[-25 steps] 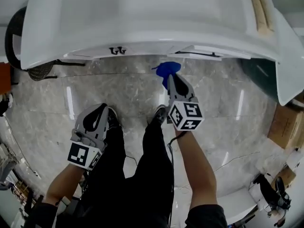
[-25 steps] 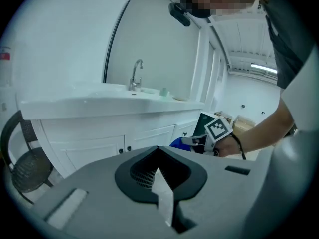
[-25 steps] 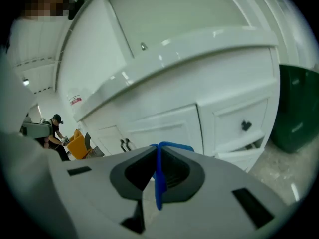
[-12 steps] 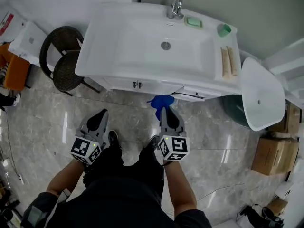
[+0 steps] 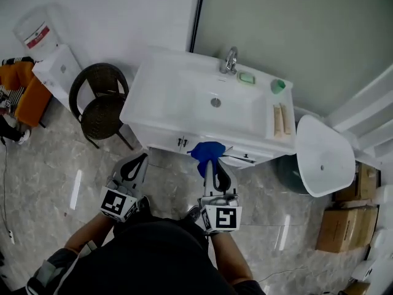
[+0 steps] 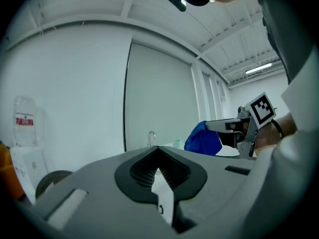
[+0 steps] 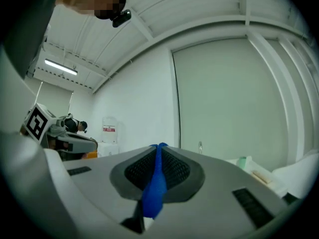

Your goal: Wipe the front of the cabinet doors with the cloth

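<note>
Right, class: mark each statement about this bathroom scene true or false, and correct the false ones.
1. The right gripper is shut on the blue cloth. True.
2. The left gripper holds a sponge. False: its jaws are together on nothing.
3. In the head view, a dark chair stands left of the washbasin. True.
4. The blue cloth lies in the washbasin. False: the right gripper holds it in front of the cabinet.

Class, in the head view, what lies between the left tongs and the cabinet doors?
Only bare grey floor shows between the left tongs and the cabinet doors, in the head view.
</note>
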